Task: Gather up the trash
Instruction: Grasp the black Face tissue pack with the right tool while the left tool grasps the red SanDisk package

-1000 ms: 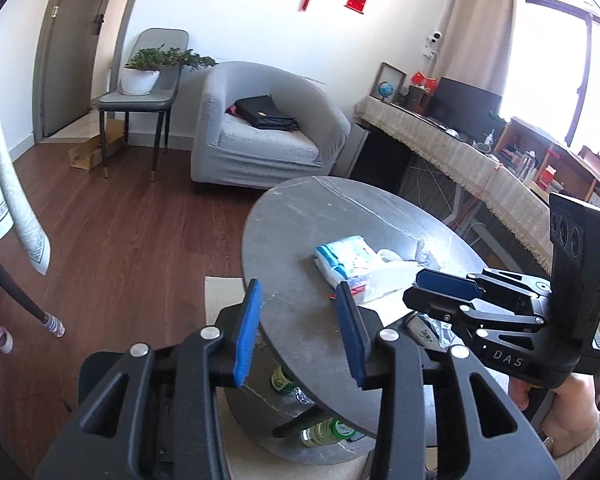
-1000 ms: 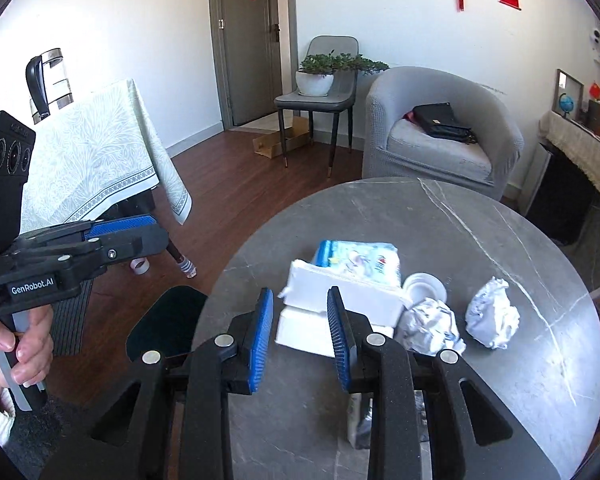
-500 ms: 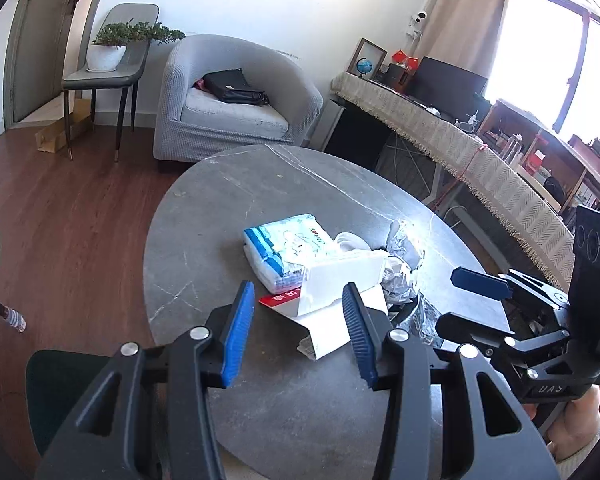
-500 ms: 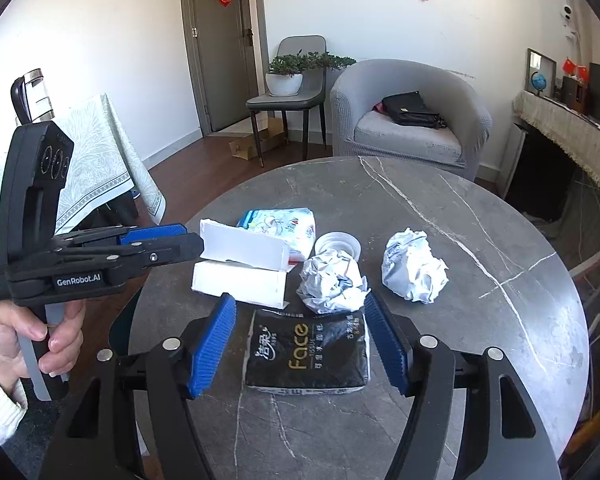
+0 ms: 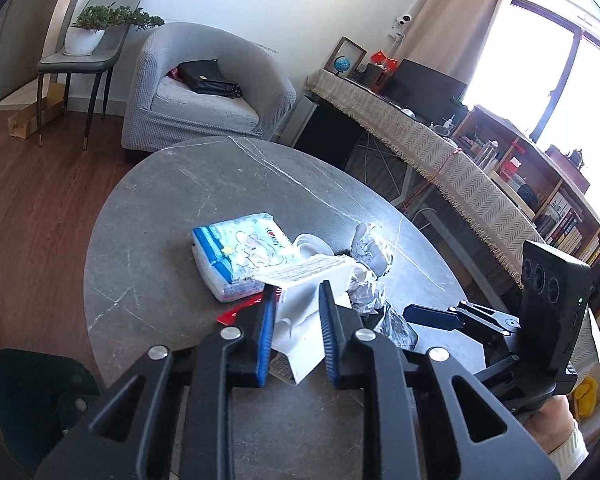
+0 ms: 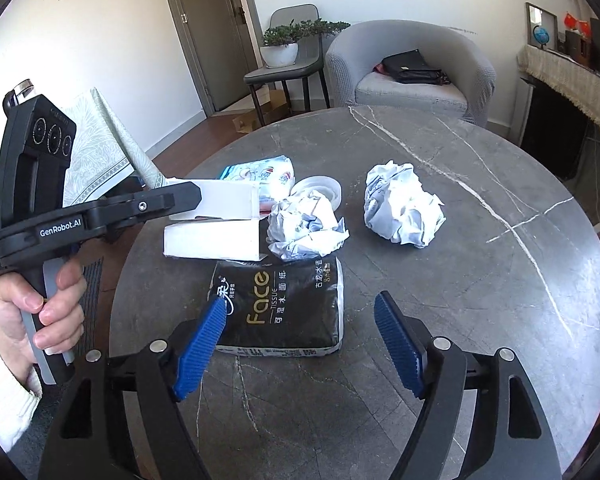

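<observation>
A white open carton point(image 5: 306, 280) point(image 6: 216, 220) lies on the round grey table point(image 5: 172, 240) point(image 6: 480, 300). My left gripper point(image 5: 296, 324) has its blue pads on either side of the carton's near flap; whether they press it I cannot tell. It also shows in the right wrist view point(image 6: 180, 196). Two crumpled paper balls point(image 6: 304, 228) point(image 6: 400, 210) lie behind a black "Face" tissue pack point(image 6: 280, 308). My right gripper point(image 6: 300, 336) is wide open just in front of that pack, empty.
A blue-and-white wipes pack point(image 5: 240, 252) and a white lid point(image 6: 318, 190) lie beside the carton. A grey armchair point(image 5: 204, 92) stands beyond the table, a dark bin point(image 5: 32, 392) by its near left edge, a draped side table point(image 6: 100, 160) on the left.
My left gripper moved forward and narrowed around the white carton's flap. My right gripper opened wider and drew nearer the black tissue pack.
</observation>
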The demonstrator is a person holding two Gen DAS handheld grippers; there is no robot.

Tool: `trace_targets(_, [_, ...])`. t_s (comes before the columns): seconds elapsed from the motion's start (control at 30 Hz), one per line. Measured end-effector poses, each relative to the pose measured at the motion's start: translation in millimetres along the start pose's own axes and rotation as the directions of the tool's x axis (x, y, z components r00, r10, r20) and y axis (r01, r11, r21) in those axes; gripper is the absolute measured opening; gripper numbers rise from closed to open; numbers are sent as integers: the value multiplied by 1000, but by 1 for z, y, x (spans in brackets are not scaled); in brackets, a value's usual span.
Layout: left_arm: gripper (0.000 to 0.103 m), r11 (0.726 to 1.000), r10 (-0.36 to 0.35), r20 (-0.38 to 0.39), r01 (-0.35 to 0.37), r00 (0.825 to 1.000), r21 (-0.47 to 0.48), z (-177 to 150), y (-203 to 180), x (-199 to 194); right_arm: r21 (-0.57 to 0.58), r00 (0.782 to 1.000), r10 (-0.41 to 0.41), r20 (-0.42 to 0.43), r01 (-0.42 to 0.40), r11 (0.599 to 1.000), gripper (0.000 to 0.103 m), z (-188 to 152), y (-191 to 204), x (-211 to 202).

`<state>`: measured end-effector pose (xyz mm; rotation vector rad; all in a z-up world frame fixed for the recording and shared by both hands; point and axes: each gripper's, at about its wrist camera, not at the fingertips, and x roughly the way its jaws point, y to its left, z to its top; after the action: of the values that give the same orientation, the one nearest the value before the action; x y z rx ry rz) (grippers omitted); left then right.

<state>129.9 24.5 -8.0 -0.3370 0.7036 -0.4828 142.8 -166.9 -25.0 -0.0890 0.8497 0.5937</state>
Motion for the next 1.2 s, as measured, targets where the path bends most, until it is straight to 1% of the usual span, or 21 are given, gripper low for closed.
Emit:
trace_targets(0.03, [16, 1000, 1, 3, -1, 1000, 5, 0, -2, -1, -7, 1000, -2, -1, 2, 1000, 78, -1, 2, 0])
trace_targets(0.2, [8, 1000, 6, 10, -6, 1000, 7, -1, -6, -5, -21, 1000, -12, -8, 12, 1000, 79, -1, 9, 3])
trace_targets(0.37, [2, 1000, 0, 25, 0, 1000, 14, 0, -8, -12, -28, 1000, -23, -15, 22, 999, 79, 2, 17, 8])
trace_targets(0.47, [2, 1000, -5, 30, 5, 1000, 17, 0, -10, -17, -19, 1000, -16, -10, 16, 1000, 79, 3, 20, 8])
trace_targets(0.53, [2, 1000, -7, 32, 6, 999, 23, -1, -12, -19, 2, 1000, 7, -9, -7, 1000, 79, 3, 20, 8])
trace_targets(0.57, [2, 1000, -5, 33, 4, 999, 25, -1, -14, -21, 16, 1000, 22, -9, -22, 1000, 80, 3, 20, 8])
trace_targets(0.6, [2, 1000, -4, 34, 4, 999, 26, -2, -14, -22, 27, 999, 33, -11, -33, 999, 84, 2, 21, 9])
trace_targets(0.63, [2, 1000, -3, 35, 2, 999, 29, -2, -15, -24, 32, 999, 37, -10, -36, 999, 88, 2, 23, 9])
trace_targets(0.67, [2, 999, -2, 38, 0, 999, 32, -3, -16, -26, 30, 999, 32, -9, -32, 999, 89, 1, 25, 10])
trace_targets(0.73, [2, 999, -2, 45, 1, 999, 32, -5, -16, -31, 11, 1000, -2, -16, 2, 1000, 90, 0, 31, 12])
trace_targets(0.87, [2, 999, 7, 57, -10, 998, 41, -9, -18, -41, -42, 995, -99, -21, 98, 994, 90, -4, 44, 16])
trace_targets(1.0, [2, 999, 15, 67, -18, 998, 40, -12, -15, -51, -9, 991, -132, -33, 131, 991, 90, -3, 46, 21])
trace_targets(1.13, [2, 999, 31, 77, -34, 997, 37, -13, -8, -63, -26, 985, -165, -49, 164, 986, 90, -1, 54, 27])
trace_targets(1.17, [2, 999, 37, 81, -40, 996, 35, -14, -5, -66, -26, 985, -165, -46, 164, 986, 87, 0, 56, 27])
trace_targets(1.2, [2, 998, 43, 84, -46, 996, 33, -14, -2, -69, -29, 985, -165, -40, 164, 986, 74, 2, 57, 27])
